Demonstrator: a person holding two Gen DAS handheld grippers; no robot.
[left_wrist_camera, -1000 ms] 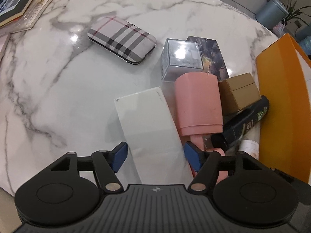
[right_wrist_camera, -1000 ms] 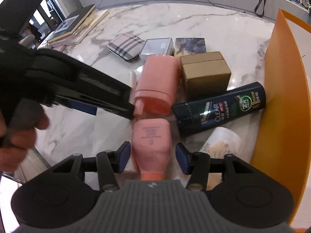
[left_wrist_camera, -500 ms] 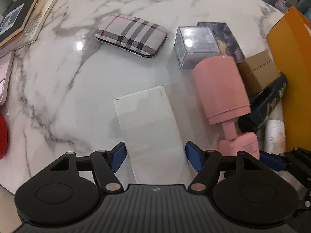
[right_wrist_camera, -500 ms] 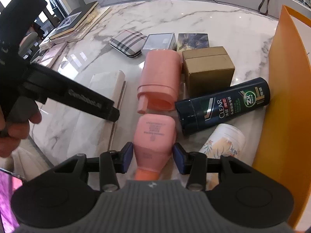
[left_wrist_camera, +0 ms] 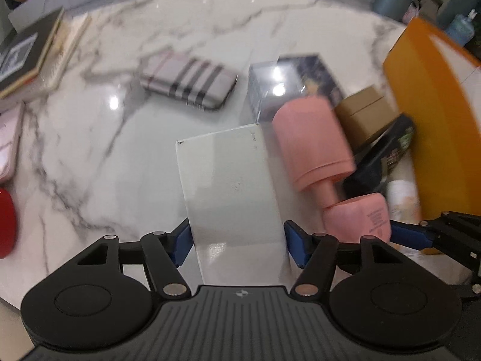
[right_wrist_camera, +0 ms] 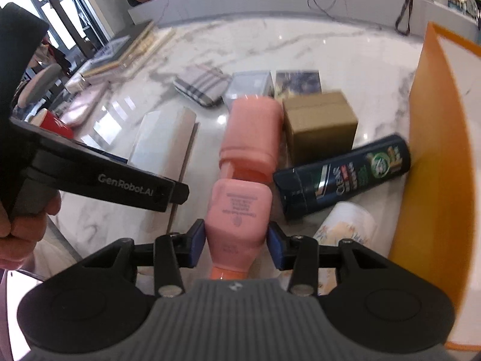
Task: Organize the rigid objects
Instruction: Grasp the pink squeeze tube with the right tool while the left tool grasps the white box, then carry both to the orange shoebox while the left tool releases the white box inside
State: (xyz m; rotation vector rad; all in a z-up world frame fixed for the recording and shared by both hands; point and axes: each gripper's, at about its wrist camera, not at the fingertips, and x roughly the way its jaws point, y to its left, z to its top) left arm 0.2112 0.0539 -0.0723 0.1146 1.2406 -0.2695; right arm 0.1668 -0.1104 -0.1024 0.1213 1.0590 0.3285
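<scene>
A flat white box sits between the blue pads of my left gripper. Its jaws are closing and the pads press on both long sides. My right gripper is closing on a small pink bottle, with both pads against its sides and its orange cap toward the camera. A larger pink container lies just ahead of that bottle. In the right wrist view the left gripper's black arm crosses beside the white box, held by a hand at the left edge.
A brown carton, a dark shampoo bottle and a white patterned cup lie beside a tall orange bin on the right. A plaid case and a clear box sit farther back on the marble table. Books are at far left.
Both pairs of jaws have narrowed onto the white box and the pink bottle. The left view has shifted while the white box kept its place between the fingers.
</scene>
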